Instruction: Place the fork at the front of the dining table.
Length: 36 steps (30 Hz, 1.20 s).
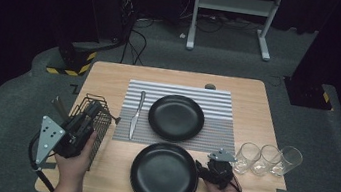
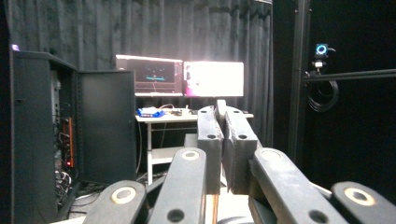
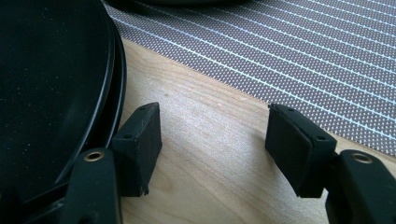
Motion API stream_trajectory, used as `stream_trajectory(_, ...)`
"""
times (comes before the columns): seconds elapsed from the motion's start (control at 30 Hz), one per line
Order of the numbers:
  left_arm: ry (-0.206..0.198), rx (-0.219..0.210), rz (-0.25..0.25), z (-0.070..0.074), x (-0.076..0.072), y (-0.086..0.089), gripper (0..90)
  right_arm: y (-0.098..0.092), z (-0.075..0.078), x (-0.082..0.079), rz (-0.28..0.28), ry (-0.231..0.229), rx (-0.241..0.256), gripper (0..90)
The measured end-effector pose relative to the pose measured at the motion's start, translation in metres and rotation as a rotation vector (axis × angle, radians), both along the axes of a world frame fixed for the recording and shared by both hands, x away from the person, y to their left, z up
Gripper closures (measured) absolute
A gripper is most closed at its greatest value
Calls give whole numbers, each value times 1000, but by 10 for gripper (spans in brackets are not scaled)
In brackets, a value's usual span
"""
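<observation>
My right gripper (image 1: 214, 166) rests low on the wooden table (image 1: 252, 112) and is open. Its left finger (image 3: 138, 142) stands just beside the rim of the near black plate (image 1: 164, 175) (image 3: 51, 88), with bare wood between the jaws (image 3: 212, 126). A second black plate (image 1: 176, 117) lies on the striped placemat (image 1: 214, 132) (image 3: 299, 51), and a knife (image 1: 136, 115) lies to its left. My left gripper (image 1: 85, 122) (image 2: 222, 119) is held above the wire basket (image 1: 98, 129), pointing level into the room, shut with nothing in it.
Three clear glasses (image 1: 268, 159) stand in a row at the table's right, close to my right hand. Handles stick out of the basket at the left edge. Beyond the table are a dark cabinet (image 2: 70, 126), lit monitors (image 2: 182, 78) and a white desk frame (image 1: 233, 14).
</observation>
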<state>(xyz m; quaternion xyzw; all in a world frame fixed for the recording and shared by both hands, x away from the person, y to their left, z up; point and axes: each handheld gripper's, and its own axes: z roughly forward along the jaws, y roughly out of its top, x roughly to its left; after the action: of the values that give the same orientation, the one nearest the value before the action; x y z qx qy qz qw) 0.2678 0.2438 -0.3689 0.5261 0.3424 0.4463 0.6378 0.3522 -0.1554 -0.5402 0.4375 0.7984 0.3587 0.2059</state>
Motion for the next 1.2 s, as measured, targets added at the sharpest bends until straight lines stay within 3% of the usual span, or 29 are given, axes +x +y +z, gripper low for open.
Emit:
stream_trajectory(0.37, 21, 19, -46, -4, 2, -14, 862, 0, 0, 0, 2, -1, 0, 365)
stream_trajectory(0.5, 33, 27, -63, -6, 3, -19, 862, -1, 0, -2, -18, -19, -11, 411)
stream_trajectory(0.9, 63, 51, -116, -14, 9, -37, 862, -6, 3, -4, -22, -29, 31, 465)
stream_trajectory(0.97, 72, 52, -127, -16, 10, -40, 862, -6, 3, -5, -16, -36, 33, 474)
stream_trajectory(1.07, 83, 54, -144, -18, 11, -44, 862, -7, 5, -7, -21, -83, 13, 515)
stream_trajectory(1.2, 95, 63, -159, -20, 13, -48, 862, -9, 12, -9, -17, -120, 42, 533)
